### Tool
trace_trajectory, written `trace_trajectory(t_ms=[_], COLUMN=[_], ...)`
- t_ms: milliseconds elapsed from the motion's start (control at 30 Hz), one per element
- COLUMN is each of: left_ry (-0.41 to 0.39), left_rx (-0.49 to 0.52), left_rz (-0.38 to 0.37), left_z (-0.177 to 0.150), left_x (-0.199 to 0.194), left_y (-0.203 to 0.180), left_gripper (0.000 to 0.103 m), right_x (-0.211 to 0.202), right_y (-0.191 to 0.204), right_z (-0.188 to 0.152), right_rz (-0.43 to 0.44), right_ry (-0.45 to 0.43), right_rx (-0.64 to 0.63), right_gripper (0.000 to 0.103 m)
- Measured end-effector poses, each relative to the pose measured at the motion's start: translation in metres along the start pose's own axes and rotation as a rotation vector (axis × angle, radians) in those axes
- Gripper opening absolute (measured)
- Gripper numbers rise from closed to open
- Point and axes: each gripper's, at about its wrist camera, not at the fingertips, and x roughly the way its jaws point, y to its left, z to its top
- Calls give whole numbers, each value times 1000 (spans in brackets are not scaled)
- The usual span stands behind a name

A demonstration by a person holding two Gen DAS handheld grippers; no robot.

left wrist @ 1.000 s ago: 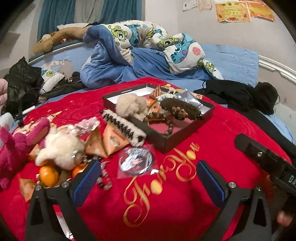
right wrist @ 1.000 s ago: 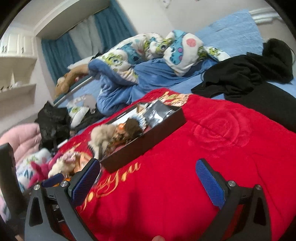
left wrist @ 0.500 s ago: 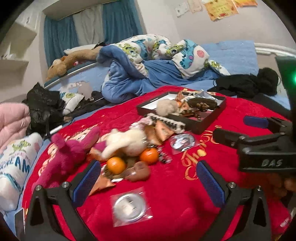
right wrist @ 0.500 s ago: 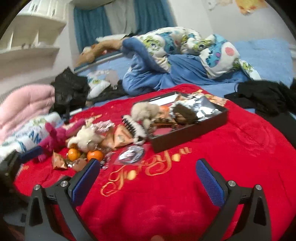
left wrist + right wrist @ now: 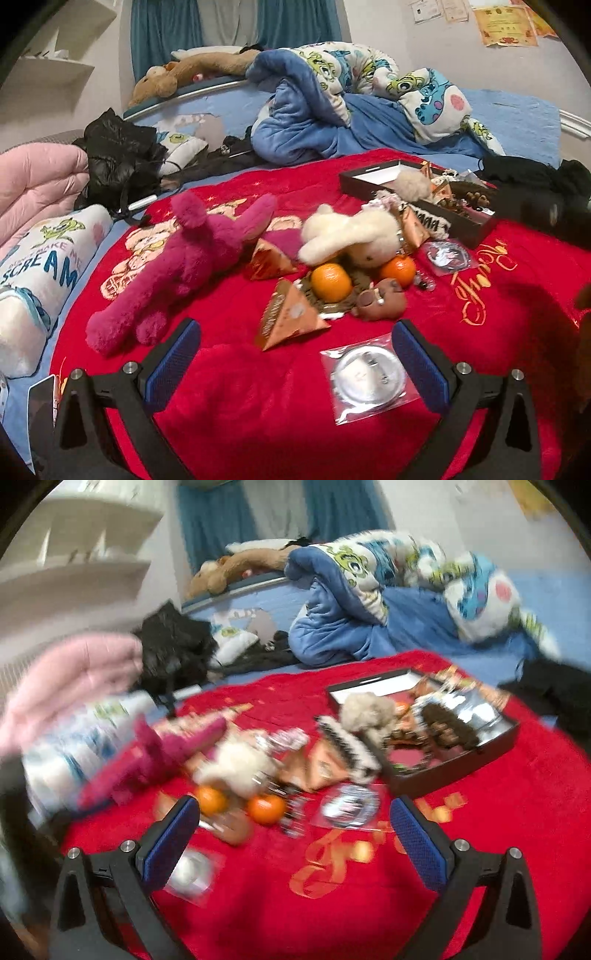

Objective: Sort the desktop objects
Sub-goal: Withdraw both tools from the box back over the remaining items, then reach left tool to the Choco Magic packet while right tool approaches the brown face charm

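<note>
On the red blanket [image 5: 258, 424] lie a pink plush toy [image 5: 184, 258], a cream plush [image 5: 351, 232], two oranges [image 5: 330, 282], a brown figure [image 5: 380, 299], orange triangular packets [image 5: 288, 317] and a bagged silver badge [image 5: 365, 376]. A dark box [image 5: 458, 225] holds several items at the right. My left gripper [image 5: 295, 365] is open and empty above the blanket, just before the packet and badge. My right gripper [image 5: 295, 838] is open and empty, facing the oranges [image 5: 266, 808] and the box [image 5: 454, 760]; that view is blurred.
A blue and cartoon-print duvet [image 5: 351, 107] is heaped behind. A black bag [image 5: 118, 155] and pink quilt [image 5: 33, 184] lie at the left, with a printed pillow [image 5: 40, 266]. Black clothes [image 5: 535, 177] lie at the right.
Both grippers have swung left and pulled back. The toy pile now sits centred in the left view. Both stay open and empty.
</note>
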Motion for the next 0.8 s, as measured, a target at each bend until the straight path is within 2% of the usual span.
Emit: trace_trajectory(t_ms=[67, 133, 200, 367, 533, 667, 800], left_ry=[17, 26, 35, 74, 135, 157, 177], left_rx=[-10, -1, 3, -38, -96, -126, -121], left_rz=[-19, -17, -6, -18, -41, -36, -61], left_z=[-2, -4, -5, -4, -2, 4, 6], left_x=[4, 7, 11, 23, 44, 59, 71], left_y=[4, 5, 7, 15, 28, 35, 34], left_gripper=[103, 103, 103, 103, 103, 103, 103], right_x=[6, 15, 30, 54, 69, 82, 95], right_y=[7, 18, 33, 58, 47, 41, 32], right_z=[6, 7, 7, 0, -1, -6, -12], right_rz=[41, 70, 83, 48, 41, 69, 86], right_ry=[-14, -14, 24, 84, 133, 204, 248], right_rx=[63, 68, 24, -127, -115, -126, -84], right_gripper=[103, 103, 103, 103, 103, 103, 103])
